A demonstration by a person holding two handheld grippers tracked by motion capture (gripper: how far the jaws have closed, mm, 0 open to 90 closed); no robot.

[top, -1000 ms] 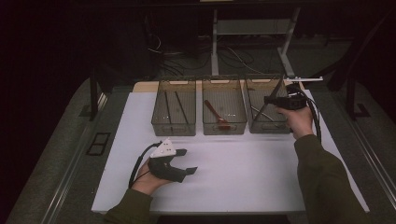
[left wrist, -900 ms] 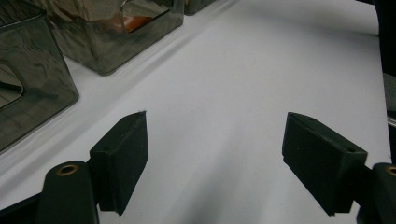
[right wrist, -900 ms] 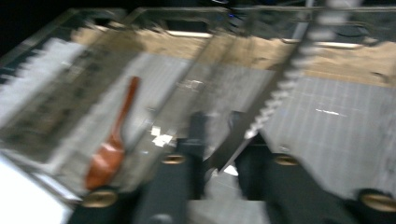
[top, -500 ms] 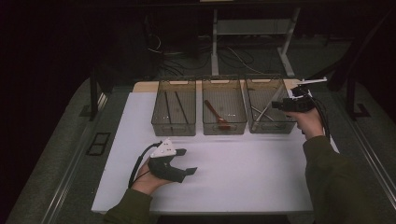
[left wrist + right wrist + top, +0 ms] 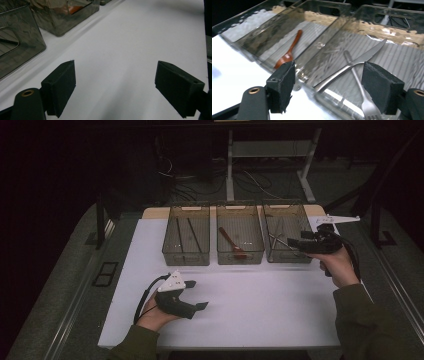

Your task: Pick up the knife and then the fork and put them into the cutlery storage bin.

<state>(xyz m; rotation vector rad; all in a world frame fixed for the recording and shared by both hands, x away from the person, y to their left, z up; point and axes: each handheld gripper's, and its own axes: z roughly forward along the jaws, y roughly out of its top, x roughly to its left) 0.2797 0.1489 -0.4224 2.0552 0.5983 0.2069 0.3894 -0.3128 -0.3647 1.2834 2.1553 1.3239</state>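
Three clear bins stand in a row at the back of the white table (image 5: 250, 305). The right bin (image 5: 292, 206) holds a steel knife (image 5: 352, 65) lying across a fork (image 5: 362, 100). A brown spoon (image 5: 288, 53) lies in the middle bin (image 5: 240, 206). My right gripper (image 5: 296, 240) hovers at the right bin's near right corner, pointing left. Its jaws have just been opening, and it stands open with nothing between the pads (image 5: 282, 87). My left gripper (image 5: 199, 295) rests low over the table's front left. Its jaws have also just been opening, with only bare table between them (image 5: 115, 90).
The left bin (image 5: 186, 257) holds dark chopsticks (image 5: 192, 232). Beyond the table stand a white desk frame (image 5: 230, 165) and loose cables on the dark floor. A black cable (image 5: 145, 295) loops from the left gripper.
My right gripper has drawn back from above the right bin toward the right and nearer edge, and its jaws have opened. The left hand has stayed put.
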